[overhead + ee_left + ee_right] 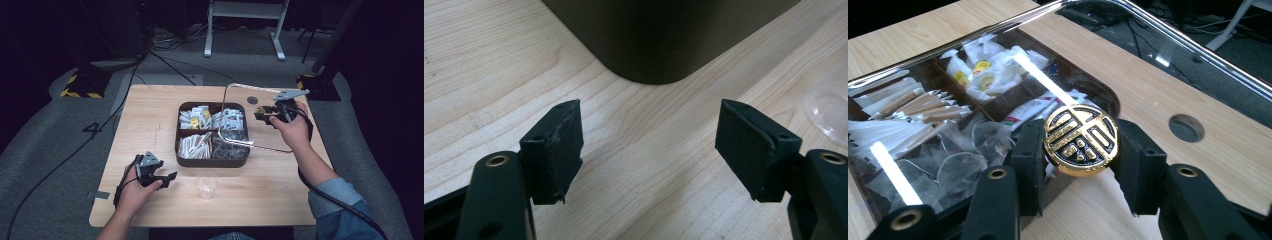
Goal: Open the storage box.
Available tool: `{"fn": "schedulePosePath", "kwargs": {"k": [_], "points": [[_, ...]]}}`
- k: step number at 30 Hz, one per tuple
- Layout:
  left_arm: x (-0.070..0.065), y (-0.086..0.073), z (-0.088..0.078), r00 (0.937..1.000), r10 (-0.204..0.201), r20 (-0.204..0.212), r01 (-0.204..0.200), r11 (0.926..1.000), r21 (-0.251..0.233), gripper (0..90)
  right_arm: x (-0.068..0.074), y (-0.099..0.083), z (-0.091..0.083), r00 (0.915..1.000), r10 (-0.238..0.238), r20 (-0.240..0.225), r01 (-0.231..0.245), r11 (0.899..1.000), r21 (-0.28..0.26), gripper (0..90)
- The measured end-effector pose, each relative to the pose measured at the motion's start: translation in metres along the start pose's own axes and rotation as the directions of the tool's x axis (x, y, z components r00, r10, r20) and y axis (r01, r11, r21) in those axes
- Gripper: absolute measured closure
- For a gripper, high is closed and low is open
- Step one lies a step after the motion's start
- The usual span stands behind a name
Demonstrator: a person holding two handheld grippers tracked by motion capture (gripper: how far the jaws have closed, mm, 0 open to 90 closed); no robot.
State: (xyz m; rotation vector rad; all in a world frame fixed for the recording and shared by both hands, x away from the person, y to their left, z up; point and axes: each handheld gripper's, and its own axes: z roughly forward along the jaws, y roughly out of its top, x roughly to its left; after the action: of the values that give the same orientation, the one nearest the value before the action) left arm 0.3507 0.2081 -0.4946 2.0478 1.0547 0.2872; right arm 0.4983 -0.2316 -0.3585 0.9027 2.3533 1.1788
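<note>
Right gripper (1080,150) clamped on the gold knob (1081,139) of clear lid (240,117), lifted beside the box (212,161). Probably rigid, slippery, breakable; best held by knob.

Dim room, lit table (150,115) – sharp glare streaks on the clear lid (948,145).

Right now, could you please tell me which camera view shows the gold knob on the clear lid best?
The right gripper view: the gold knob sits close up, patterned face clear, clamped in the right gripper. The high view shows it as a tiny yellowish speck at that gripper. The left gripper view looks at the box's dark wall instead.
</note>
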Motion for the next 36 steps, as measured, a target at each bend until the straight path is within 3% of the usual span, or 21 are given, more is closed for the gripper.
{"fn": "schedulePosePath", "kwargs": {"k": [12, 21, 36], "points": [[0.002, -0.004, -0.005, 0.9996, -0.018, -0.021, 0.018, 0.9998, -0.006, 27.4, -0.023, -0.014, -0.018, 0.9990, 0.036, 0.027, -0.037, 0.999, 0.004, 59.1], [0.003, -0.007, -0.006, 0.9992, -0.029, -0.029, 0.029, 0.9996, -0.002, 27.2, -0.049, -0.039, -0.032, 0.9935, 0.089, 0.070, -0.090, 0.996, 0.011, 59.0], [0.003, -0.007, -0.004, 0.9995, -0.022, -0.022, 0.022, 0.9997, 0.004, 27.2, -0.077, -0.068, -0.026, 0.9871, 0.118, 0.108, -0.124, 0.991, 0.049, 59.1]]}}
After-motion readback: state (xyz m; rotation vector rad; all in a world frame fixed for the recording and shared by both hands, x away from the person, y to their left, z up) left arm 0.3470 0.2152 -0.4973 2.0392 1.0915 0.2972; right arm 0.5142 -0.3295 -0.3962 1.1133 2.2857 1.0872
